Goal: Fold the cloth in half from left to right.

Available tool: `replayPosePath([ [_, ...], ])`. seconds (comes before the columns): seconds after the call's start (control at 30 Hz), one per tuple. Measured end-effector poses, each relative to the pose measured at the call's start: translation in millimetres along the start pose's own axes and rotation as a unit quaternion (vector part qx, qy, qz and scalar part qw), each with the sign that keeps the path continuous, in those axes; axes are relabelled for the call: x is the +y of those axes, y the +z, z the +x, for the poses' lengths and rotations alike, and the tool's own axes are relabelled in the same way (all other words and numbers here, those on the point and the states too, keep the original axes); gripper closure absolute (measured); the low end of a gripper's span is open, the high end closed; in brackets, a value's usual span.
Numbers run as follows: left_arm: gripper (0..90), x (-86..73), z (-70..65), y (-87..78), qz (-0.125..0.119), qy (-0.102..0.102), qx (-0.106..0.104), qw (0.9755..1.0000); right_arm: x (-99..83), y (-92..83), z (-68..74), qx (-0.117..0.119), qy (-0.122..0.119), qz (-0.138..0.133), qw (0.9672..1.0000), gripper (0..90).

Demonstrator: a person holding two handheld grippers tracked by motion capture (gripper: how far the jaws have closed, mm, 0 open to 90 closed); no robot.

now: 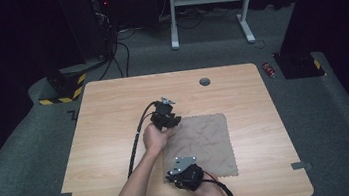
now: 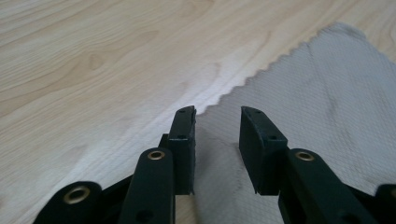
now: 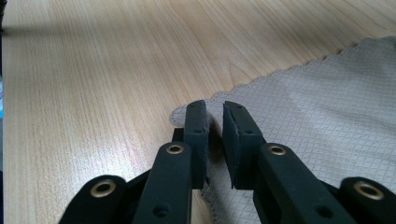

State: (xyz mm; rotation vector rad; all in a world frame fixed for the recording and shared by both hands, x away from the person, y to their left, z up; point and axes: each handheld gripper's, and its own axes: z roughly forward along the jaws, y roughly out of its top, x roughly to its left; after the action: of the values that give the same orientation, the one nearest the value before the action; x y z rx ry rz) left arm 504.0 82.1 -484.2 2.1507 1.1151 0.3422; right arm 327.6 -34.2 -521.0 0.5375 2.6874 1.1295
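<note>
Both grippers sit at the cloth's (image 1: 203, 145) left corners: left gripper (image 2: 217, 126) spread, right gripper (image 3: 215, 122) nearly pressed together yet gripping nothing; fabric may slip free

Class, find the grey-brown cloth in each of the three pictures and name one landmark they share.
High view: the cloth lies flat right of the table's middle, toward the near edge.
Left gripper view: it fills the right half, its zigzag edge running up from between the jaws.
Right gripper view: it covers the right side, one corner by the jaw tips.
Shared landmark: the light wooden table.
</note>
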Motion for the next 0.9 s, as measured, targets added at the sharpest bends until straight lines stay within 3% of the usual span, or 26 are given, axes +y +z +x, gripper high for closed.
replayPosePath([
  [0.07, 66.5, 0.2, -7.9, 3.5, 0.01, 0.02, -0.001, 0.9997, 0.0, -0.1, 0.1, 0.0, 0.001, 0.001, 1.0, 79.8],
  [0.13, 67.6, -0.1, -12.4, 7.9, 0.018, 0.026, 0.001, 0.9995, 0.1, -0.3, 0.2, 0.0, 0.002, 0.001, 1.0, 79.9],
  [0.47, 81.0, -4.5, -11.3, 21.2, 0.055, 0.019, 0.007, 0.9983, 4.9, -4.0, 4.9, 0.008, -0.004, -0.015, 0.9999, 75.8],
  [0.73, 89.8, -1.4, -11.5, 21.8, 0.063, 0.029, 0.004, 0.9976, 11.0, 7.1, 15.7, 0.016, -0.025, 0.001, 0.9996, 72.4],
  [0.9, 90.0, 0.3, -9.6, 18.2, 0.052, 0.018, -0.005, 0.9984, 11.1, 8.7, 18.2, 0.001, -0.037, 0.01, 0.9993, 82.4],
])
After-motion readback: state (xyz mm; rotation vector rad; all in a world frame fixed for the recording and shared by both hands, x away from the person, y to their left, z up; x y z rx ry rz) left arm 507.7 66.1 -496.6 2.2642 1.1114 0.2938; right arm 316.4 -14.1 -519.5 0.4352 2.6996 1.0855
